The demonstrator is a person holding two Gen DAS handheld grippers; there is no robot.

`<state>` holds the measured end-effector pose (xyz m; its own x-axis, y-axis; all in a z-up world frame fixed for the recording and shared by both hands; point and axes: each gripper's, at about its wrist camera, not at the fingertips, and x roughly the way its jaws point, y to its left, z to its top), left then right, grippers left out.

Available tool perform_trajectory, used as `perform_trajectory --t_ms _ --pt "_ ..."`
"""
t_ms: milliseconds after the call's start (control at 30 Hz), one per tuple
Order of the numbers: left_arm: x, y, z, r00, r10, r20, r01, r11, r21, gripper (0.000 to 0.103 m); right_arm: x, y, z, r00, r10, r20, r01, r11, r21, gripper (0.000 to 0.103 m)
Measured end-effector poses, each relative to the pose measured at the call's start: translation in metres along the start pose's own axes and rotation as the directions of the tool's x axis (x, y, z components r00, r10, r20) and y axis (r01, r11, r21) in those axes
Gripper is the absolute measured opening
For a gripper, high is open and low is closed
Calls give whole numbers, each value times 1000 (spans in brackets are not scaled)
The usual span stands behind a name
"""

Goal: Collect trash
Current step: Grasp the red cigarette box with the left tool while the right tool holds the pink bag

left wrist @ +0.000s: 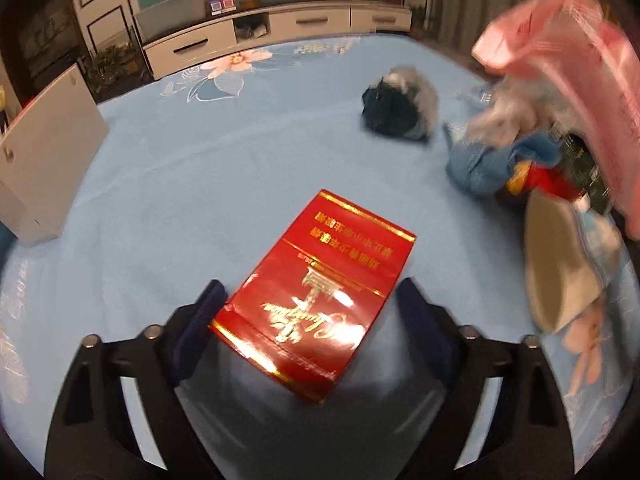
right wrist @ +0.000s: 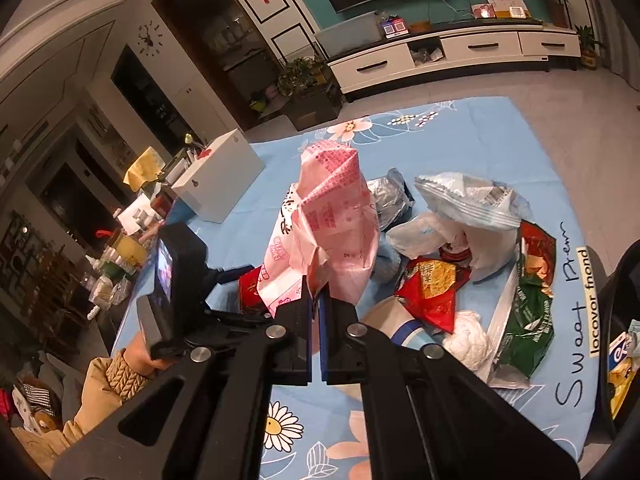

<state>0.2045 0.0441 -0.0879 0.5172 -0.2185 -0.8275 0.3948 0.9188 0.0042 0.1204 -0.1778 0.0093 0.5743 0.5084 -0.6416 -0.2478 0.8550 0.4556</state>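
Nearest to me in the left wrist view, my left gripper stands wide apart around the near end of a red box with gold lettering at the lower centre of the frame; the left pad looks to be at the box's edge and the right pad stands clear of it, so nothing is gripped. The box lies flat on a light blue cloth with printed flowers that covers the whole surface. In the right wrist view my right gripper sits at the lower centre with its jaws pressed together on the bottom edge of a crumpled pink plastic bag, which stands up from them into the middle of the frame; what the bag holds I cannot tell. To the right of it the trash is heaped on the cloth: a red and yellow snack wrapper, a green wrapper, a white crumpled wad and, farther up, a silver-blue wrapper. At the left of that view a white box sits on the cloth's far edge, with my other hand and a knitted sleeve at the lower left. Beyond the cloth, at the top, runs a pale floor, then a low white cabinet with drawers against a teal wall.
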Motion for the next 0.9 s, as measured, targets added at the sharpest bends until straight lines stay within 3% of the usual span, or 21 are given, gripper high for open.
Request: perform_trajectory --t_ms 167,267,400,633,767,900 --pt "-5 -5 -11 999 42 10 -41 998 -38 73 -3 7 -4 1000 -24 -6 24 1000 -5 4" --pt "-15 -8 -18 998 58 17 -56 992 -110 71 -8 13 -8 999 -36 -10 36 999 -19 4" --pt "-46 -10 -35 997 25 70 -8 973 -230 69 -19 16 -13 999 -48 -6 48 999 -26 4" --pt "-104 -22 -70 984 35 175 33 928 -372 68 -41 22 -27 998 -63 5 63 998 -32 4" --pt "-129 -31 -82 978 29 208 59 914 -402 68 -58 23 -34 997 -69 29 70 997 -34 4" --pt "-153 -45 -85 968 36 250 66 919 -388 68 -76 24 -39 996 -72 60 74 997 -31 4"
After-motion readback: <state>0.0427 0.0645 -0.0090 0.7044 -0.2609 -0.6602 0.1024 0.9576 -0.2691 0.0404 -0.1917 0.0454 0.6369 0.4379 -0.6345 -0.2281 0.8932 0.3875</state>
